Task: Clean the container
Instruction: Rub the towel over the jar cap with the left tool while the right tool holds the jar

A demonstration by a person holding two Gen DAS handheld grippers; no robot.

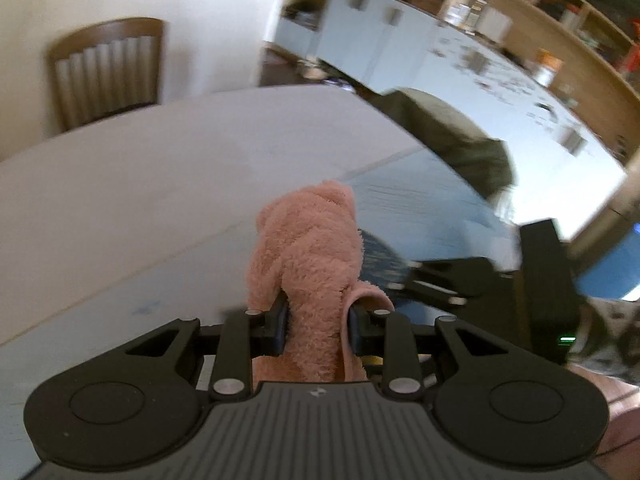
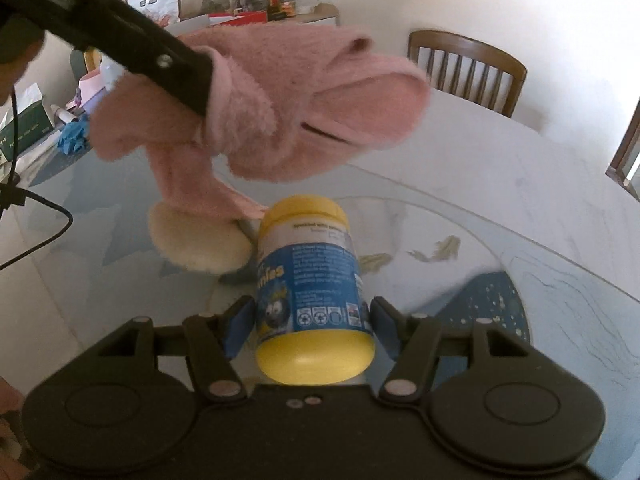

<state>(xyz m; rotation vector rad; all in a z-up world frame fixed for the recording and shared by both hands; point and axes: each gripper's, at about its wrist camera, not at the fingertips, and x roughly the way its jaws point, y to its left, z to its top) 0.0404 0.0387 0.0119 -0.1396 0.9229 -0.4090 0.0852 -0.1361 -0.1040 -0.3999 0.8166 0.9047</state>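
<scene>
In the left wrist view, my left gripper is shut on a fluffy pink cloth that bulges upward beyond the fingers. My right gripper is shut on a container, a yellow jar with a blue label and yellow lid, held lying along the fingers above the table. From the right wrist view, the pink cloth hangs just above and beyond the jar, carried by the left gripper coming in from the upper left. The cloth does not touch the jar here. The right gripper's dark body shows at the right of the left wrist view.
A pale glass-topped table lies below, with a cream round pad and a blue starry mat on it. Wooden chairs stand at the far edge. Clutter and a green box sit far left. A cable trails left.
</scene>
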